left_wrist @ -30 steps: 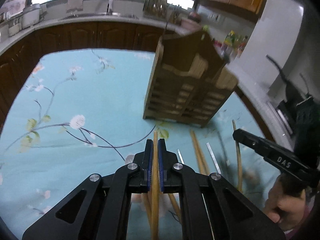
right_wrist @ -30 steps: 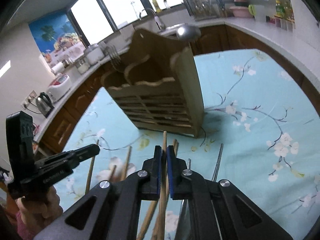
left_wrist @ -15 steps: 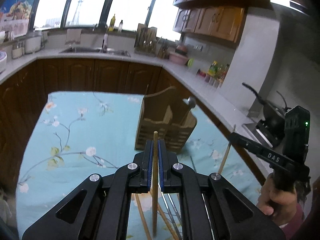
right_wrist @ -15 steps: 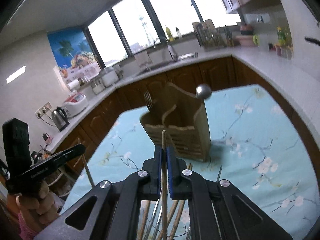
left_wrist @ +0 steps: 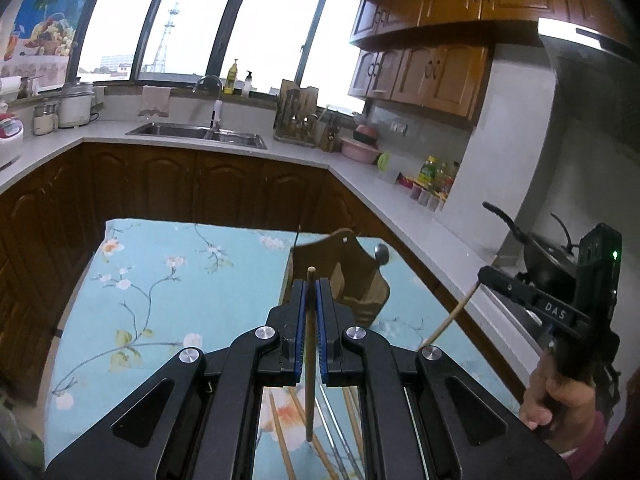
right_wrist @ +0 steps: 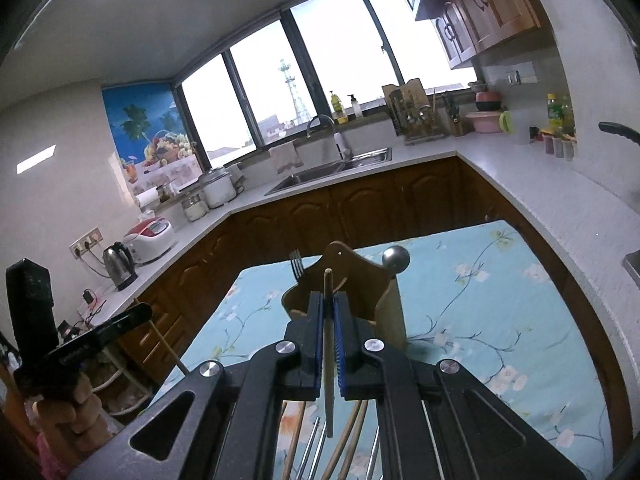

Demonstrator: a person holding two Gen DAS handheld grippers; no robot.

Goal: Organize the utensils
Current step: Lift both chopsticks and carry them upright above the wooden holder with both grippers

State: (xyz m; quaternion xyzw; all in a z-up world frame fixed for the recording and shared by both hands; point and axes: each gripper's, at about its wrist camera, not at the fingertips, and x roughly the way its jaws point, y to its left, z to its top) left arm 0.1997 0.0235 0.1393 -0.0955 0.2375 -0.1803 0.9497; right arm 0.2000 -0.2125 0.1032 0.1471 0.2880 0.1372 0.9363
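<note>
Above the bench [left_wrist: 168, 280] now, both tongs [left_wrist: 310, 292] [right_wrist: 329, 304] lifted clear, each clamped on a chopstick [left_wrist: 309, 360] [right_wrist: 328, 360]; caddy [right_wrist: 360, 292] drop looks next.

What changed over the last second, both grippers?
Both grippers rose, each lifting its chopstick clear of the table: left gripper with the left chopstick, right gripper with the right chopstick. Jaws stayed clamped. The holder and the loose utensils stayed put.
</note>
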